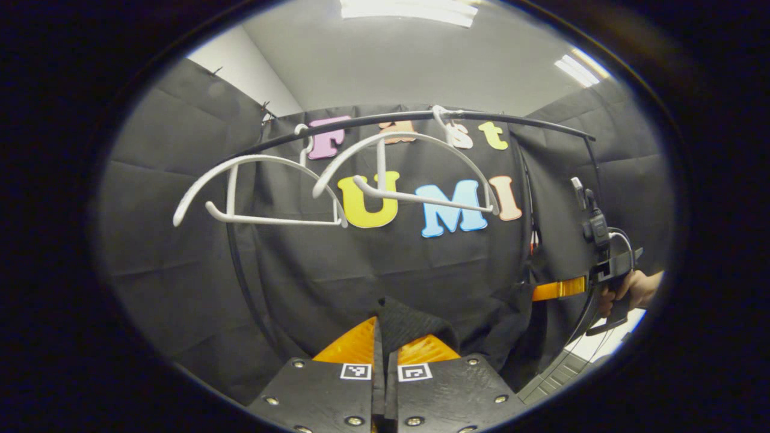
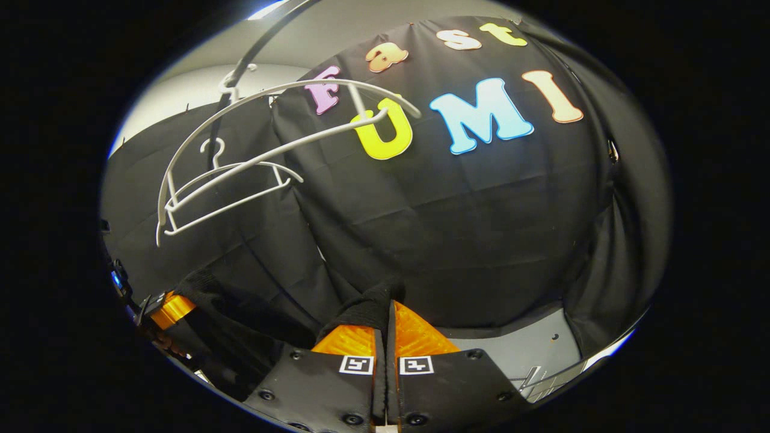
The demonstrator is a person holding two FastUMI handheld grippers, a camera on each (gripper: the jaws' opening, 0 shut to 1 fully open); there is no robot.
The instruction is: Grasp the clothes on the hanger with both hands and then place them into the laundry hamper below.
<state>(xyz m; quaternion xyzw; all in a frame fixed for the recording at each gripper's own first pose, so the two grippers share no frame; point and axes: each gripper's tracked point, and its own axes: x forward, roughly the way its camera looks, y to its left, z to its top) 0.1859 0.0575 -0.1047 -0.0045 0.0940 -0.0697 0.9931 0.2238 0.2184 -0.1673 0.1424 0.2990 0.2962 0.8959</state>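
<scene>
A black garment [image 1: 412, 322] is pinched between the fingers of my left gripper [image 1: 385, 338], which is shut on a fold of it at the bottom of the left gripper view. My right gripper [image 2: 388, 320] is shut on another bunch of the same garment [image 2: 366, 310]. The cloth sags between the two grippers, below the hangers. Two bare white hangers [image 1: 264, 192] [image 1: 415, 171] hang from the black rail [image 1: 421, 115], the right one tilted. The right gripper [image 1: 559, 289] appears at the right of the left gripper view, held by a hand [image 1: 637, 290]. The left gripper [image 2: 171, 308] sits at the far left of the right gripper view.
The booth's black cloth wall stands close behind the rail and wraps around both sides. The rail's curved upright [image 1: 240, 270] runs down at the left. A grey floor patch [image 2: 523, 352] lies at the lower right of the right gripper view. Ceiling lights [image 1: 409, 9] shine above.
</scene>
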